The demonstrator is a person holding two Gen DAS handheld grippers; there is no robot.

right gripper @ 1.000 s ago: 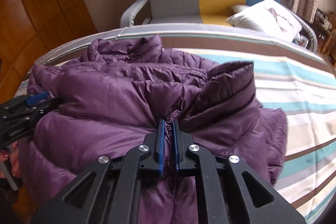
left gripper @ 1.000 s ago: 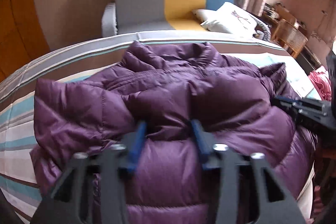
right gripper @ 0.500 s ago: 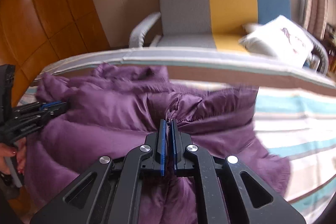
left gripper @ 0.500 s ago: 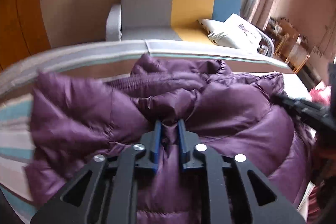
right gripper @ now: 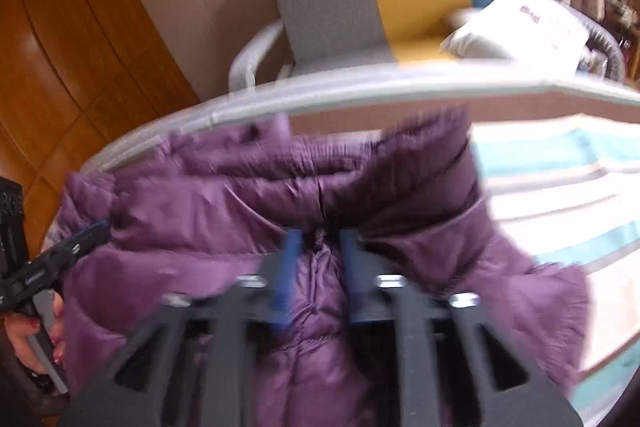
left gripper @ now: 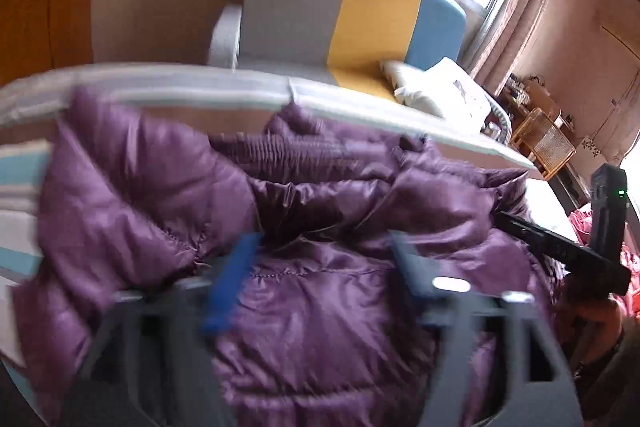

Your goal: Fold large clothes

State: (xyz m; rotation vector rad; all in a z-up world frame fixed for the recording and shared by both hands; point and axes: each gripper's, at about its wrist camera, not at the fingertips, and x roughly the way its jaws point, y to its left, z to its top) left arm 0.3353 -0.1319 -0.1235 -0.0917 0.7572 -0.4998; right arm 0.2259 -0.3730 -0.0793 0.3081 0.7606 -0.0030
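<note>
Striped bedding (right gripper: 568,195) in teal, white and brown carries a purple down jacket (left gripper: 320,307), lying bunched near the far edge. Left gripper (left gripper: 324,247) has its blue-padded fingers (left gripper: 230,283) spread wide, with puffy fabric between them and no pinch visible. Right gripper (right gripper: 318,247) has only a narrow gap, and a small fold of the jacket (right gripper: 240,203) sits in it. Only the left view shows a wicker chair (left gripper: 544,143); only the right view shows wooden wall panels (right gripper: 68,47). Both show the grey, yellow and blue armchair (left gripper: 340,15) and its pillow (right gripper: 520,23).
</note>
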